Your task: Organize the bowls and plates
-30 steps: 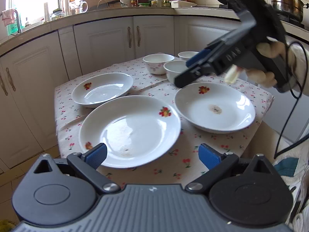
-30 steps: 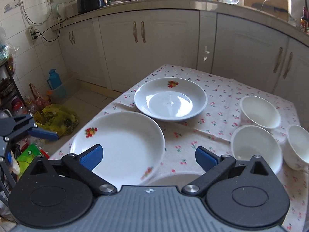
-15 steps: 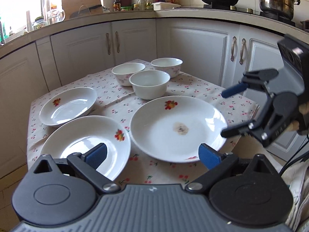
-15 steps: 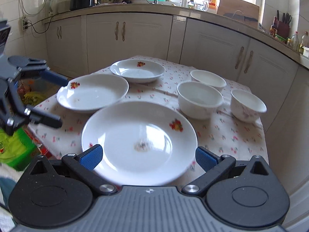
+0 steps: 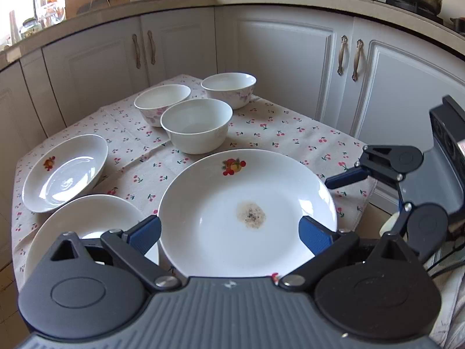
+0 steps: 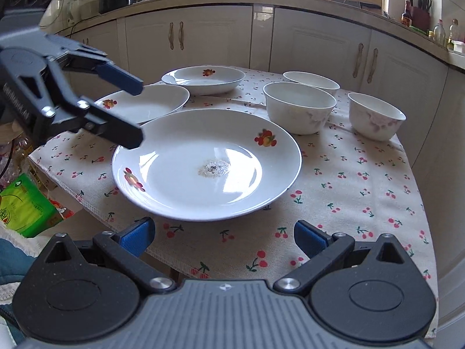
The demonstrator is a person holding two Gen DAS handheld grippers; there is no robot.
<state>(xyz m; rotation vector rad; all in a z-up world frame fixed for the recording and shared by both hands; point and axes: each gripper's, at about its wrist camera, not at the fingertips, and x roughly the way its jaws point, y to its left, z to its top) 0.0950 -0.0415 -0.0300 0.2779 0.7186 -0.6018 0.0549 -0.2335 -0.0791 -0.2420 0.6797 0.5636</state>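
Note:
A large white plate [image 5: 247,209] with a brown stain at its centre lies on the cherry-print tablecloth [image 5: 290,133]. My left gripper [image 5: 229,234] hovers open over its near rim, holding nothing. To its left are a second plate [image 5: 87,226] and a deeper plate [image 5: 64,171]. Three white bowls [image 5: 197,125] cluster behind. In the right wrist view my right gripper [image 6: 223,237] stands open at the table's edge, short of the stained plate [image 6: 206,163]. The left gripper [image 6: 133,110] shows there, open above that plate's left rim.
White cabinets [image 5: 180,46] curve closely around the small table. The bowls [image 6: 299,106] stand at the right rear in the right wrist view, the other plates [image 6: 145,101] at the left rear. A green package [image 6: 26,206] lies on the floor beside the table.
My left gripper has swung right, from the middle plate to the stained plate, and come closer. My right gripper has drawn back from above the bowls to the table's edge and dropped lower.

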